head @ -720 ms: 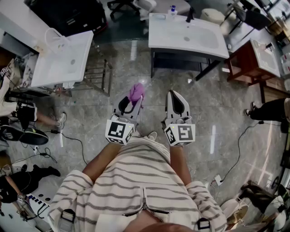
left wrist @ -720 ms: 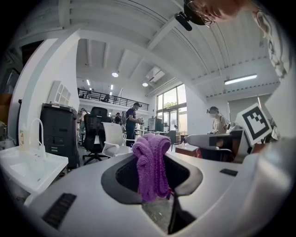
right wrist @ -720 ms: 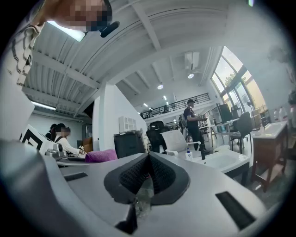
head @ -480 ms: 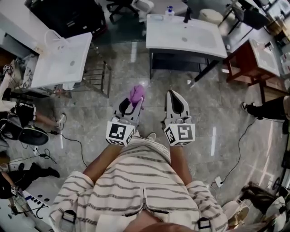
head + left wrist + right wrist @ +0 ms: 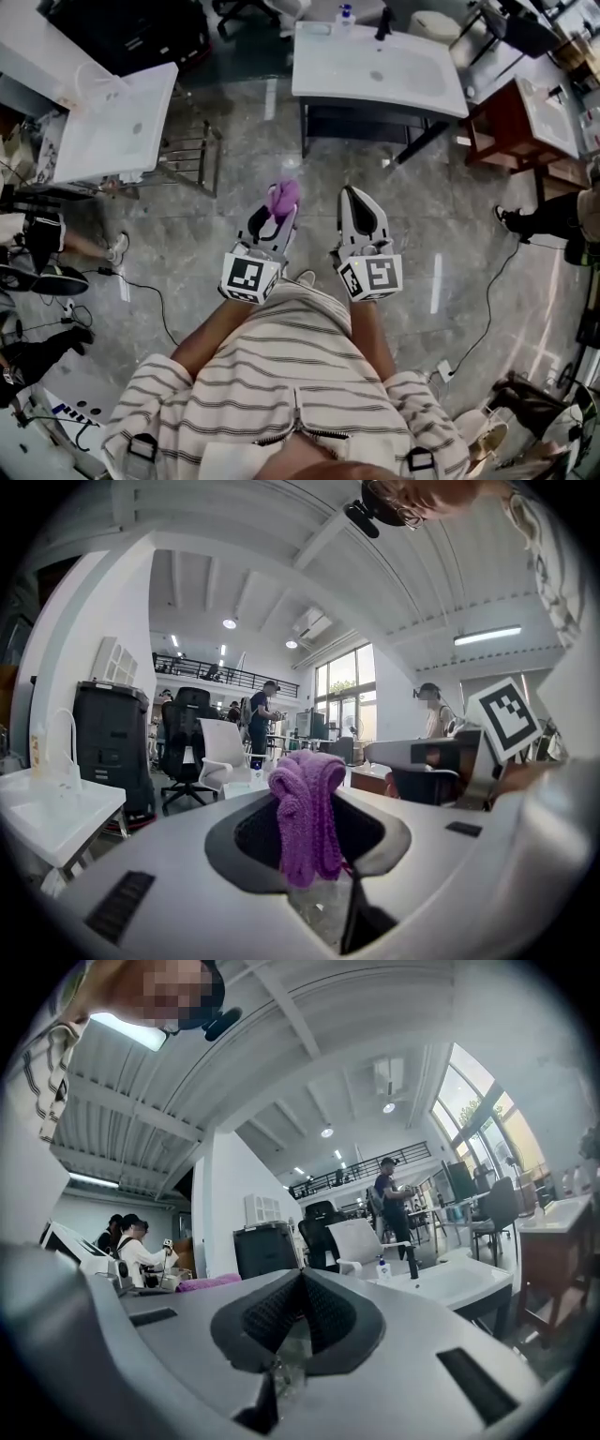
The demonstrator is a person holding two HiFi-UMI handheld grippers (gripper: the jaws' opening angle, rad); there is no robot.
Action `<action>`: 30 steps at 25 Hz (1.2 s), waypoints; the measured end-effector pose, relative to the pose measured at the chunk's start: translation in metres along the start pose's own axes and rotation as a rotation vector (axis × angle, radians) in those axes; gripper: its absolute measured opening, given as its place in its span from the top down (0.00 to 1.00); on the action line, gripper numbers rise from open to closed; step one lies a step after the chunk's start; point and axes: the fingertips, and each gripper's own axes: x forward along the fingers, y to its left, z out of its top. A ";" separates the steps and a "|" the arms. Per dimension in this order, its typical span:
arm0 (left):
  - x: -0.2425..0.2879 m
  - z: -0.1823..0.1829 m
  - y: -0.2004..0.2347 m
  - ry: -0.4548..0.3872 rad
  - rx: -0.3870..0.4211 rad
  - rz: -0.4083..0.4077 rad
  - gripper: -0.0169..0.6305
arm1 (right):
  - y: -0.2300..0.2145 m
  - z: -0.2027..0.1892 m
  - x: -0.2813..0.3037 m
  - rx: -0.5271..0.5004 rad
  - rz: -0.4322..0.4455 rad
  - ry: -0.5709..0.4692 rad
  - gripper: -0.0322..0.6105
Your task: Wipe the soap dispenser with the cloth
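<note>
The jaws of the left gripper (image 5: 309, 855) are clenched on a purple cloth (image 5: 305, 799). It is pinched low down between the pads, and its folded bulk stands up above the jaw tips. The cloth is seen to be a looped, knitted fabric. It is judged soft, light and limp, so it should mould round a curved surface, but it could be dragged loose if only a thin fold is held. The present bunched hold looks secure enough for wiping.

The jaws of the right gripper (image 5: 300, 1321) are pressed together with nothing between them.

Both grippers are held level, side by side, above the stone floor (image 5: 244, 141) and well apart from the work.

The soap dispenser (image 5: 346, 14) is found at the far edge of the white bench (image 5: 422, 89), towards its far left corner and just beside the dark tap (image 5: 384, 23), behind the sunken basin. It appears to be a small clear pump bottle. It is judged light, smooth-sided and easily tipped — a sideways wipe could push it over or slide it along the glossy bench top.

It would best be steadied by the right jaws across its body below the pump head — not by the nozzle — while the cloth is drawn over the sides.
</note>
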 end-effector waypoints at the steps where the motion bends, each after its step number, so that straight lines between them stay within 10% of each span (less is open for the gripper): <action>1: 0.008 -0.001 0.003 -0.001 -0.002 -0.004 0.78 | -0.004 -0.002 0.006 -0.003 0.001 0.006 0.94; 30: 0.332 0.083 0.245 -0.007 -0.035 -0.214 0.78 | -0.140 0.052 0.361 -0.080 -0.211 0.064 0.94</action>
